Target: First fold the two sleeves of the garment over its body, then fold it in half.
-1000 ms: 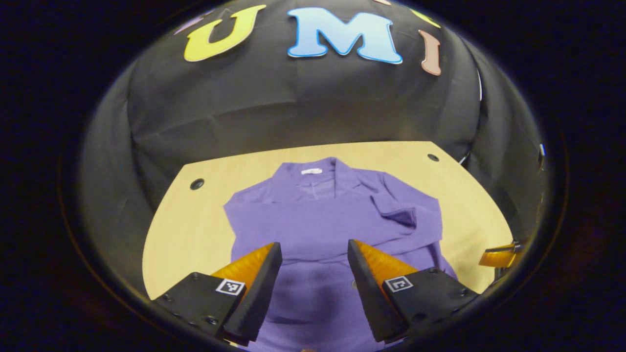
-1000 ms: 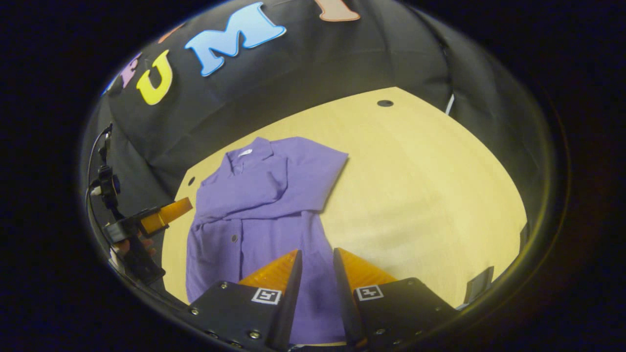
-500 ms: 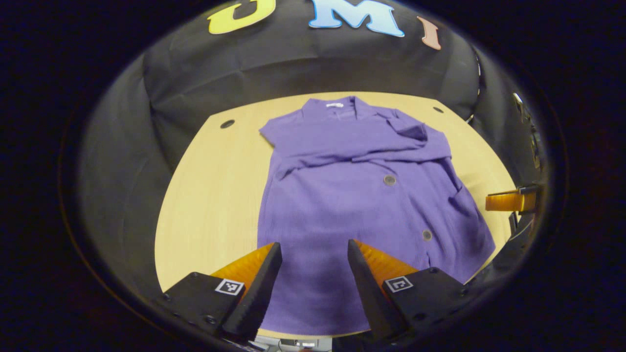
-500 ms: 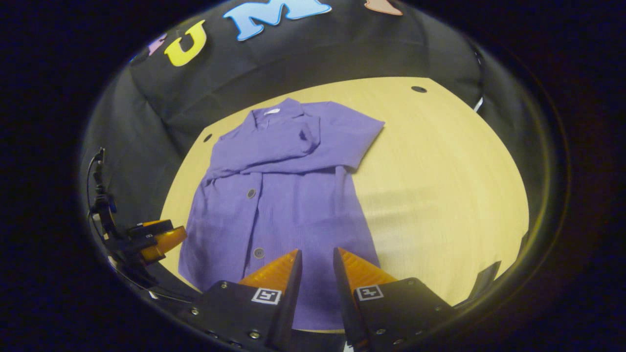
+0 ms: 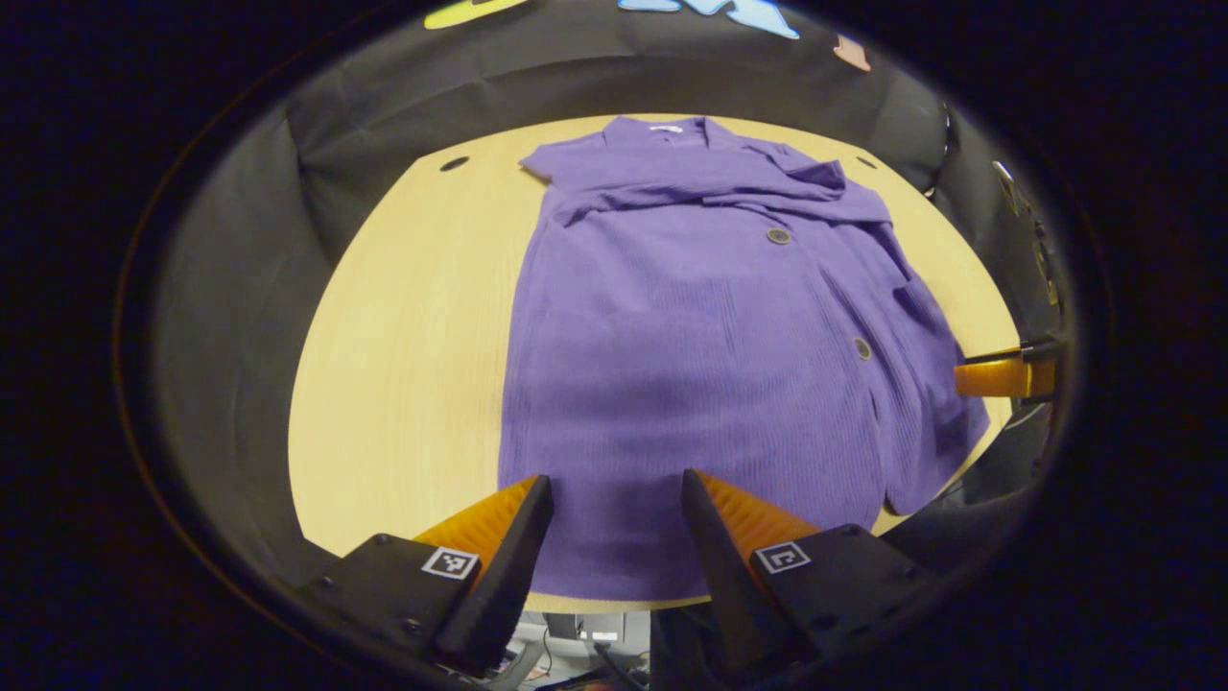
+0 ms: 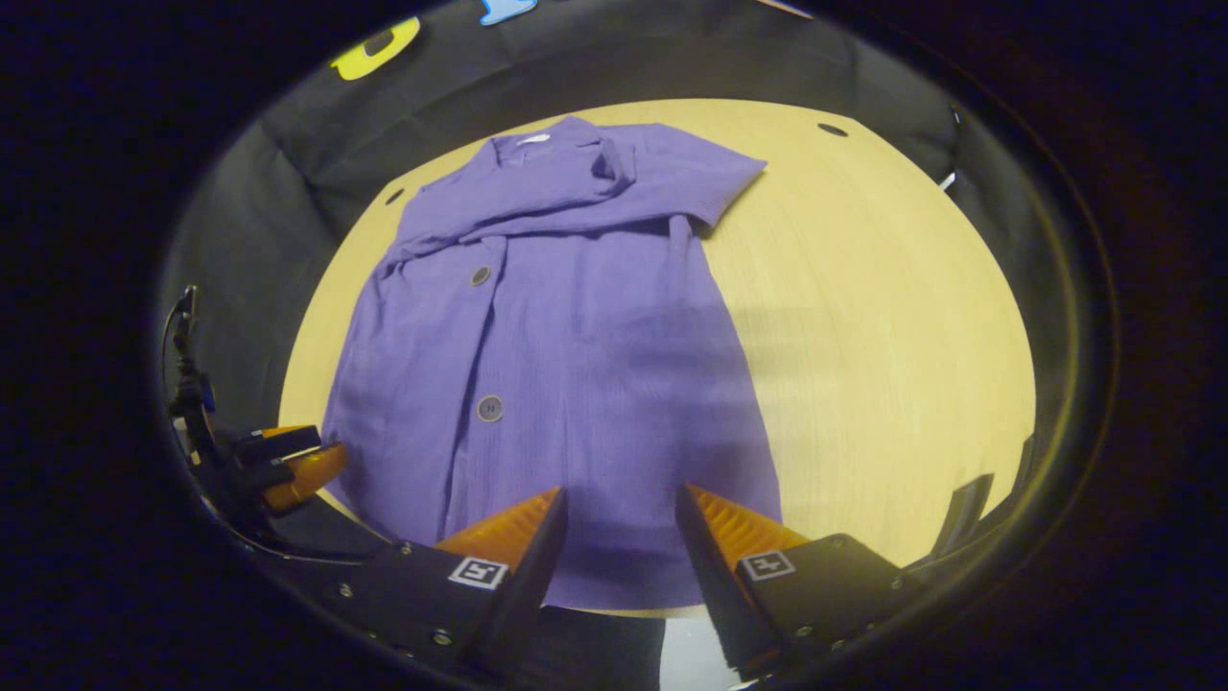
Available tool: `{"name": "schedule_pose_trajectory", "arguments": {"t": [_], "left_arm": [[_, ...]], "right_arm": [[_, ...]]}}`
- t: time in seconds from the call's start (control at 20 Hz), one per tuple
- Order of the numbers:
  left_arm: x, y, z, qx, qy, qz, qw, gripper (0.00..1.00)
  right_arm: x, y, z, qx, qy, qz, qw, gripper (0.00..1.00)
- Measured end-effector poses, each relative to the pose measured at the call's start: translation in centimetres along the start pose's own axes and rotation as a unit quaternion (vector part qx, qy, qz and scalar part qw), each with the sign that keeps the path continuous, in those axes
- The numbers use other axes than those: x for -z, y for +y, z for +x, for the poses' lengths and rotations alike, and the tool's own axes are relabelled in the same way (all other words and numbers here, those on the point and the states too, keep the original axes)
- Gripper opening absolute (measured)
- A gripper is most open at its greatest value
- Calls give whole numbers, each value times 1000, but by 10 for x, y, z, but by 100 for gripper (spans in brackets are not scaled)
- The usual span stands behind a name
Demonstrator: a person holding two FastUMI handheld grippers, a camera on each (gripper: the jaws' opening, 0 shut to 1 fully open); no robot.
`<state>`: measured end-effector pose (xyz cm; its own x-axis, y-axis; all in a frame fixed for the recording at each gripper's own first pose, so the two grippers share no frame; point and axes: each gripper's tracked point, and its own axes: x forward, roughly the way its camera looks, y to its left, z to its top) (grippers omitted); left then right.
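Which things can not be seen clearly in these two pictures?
- Purple button-up garment: near hem, left gripper view, hidden behind the left gripper.
- Same hem, right gripper view, behind the right gripper.
- Small white collar label: too small to read.

You have one purple garment (image 5: 710, 355) on one table (image 5: 403, 336), two buttons (image 5: 778, 235) showing on it, and two tongs (image 5: 614, 523).

— What sort of place is this?
— A recording booth, not a home: black cloth walls (image 5: 384, 106) close around a pale wooden desk (image 5: 413, 317) with cable holes (image 6: 831, 129).
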<state>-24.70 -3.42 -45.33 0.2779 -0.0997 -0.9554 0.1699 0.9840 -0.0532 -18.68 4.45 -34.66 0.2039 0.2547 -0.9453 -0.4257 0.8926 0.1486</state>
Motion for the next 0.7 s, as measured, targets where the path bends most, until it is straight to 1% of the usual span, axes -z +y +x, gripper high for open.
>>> {"name": "schedule_pose_trajectory", "arguments": {"t": [0.05,0.1,0.15,0.2,0.25,0.4,0.45,0.6,0.7], "left_arm": [[3,1,1,0,5,-3,1000,89],[5,3,3,-3,12,-6,1000,89],[8,6,4,-7,19,-8,1000,87],[14,9,7,-14,29,-11,999,91],[18,12,9,-19,39,-17,999,91],[24,12,17,-18,63,-33,997,91],[21,13,20,-17,64,-34,997,94],[23,13,20,-14,80,-40,996,91],[22,14,20,-5,93,-62,994,90]], "right_arm": [[3,-3,1,9,6,2,1000,71],[5,-4,1,17,11,3,1000,88],[8,-9,3,30,17,2,999,91],[10,-11,4,40,25,0,999,91],[13,-15,4,54,30,-1,998,91],[21,-19,9,78,56,-10,995,93],[24,-19,12,81,64,-13,995,93],[23,-19,13,93,71,-27,993,95],[22,-19,15,96,79,-28,992,94]]}}
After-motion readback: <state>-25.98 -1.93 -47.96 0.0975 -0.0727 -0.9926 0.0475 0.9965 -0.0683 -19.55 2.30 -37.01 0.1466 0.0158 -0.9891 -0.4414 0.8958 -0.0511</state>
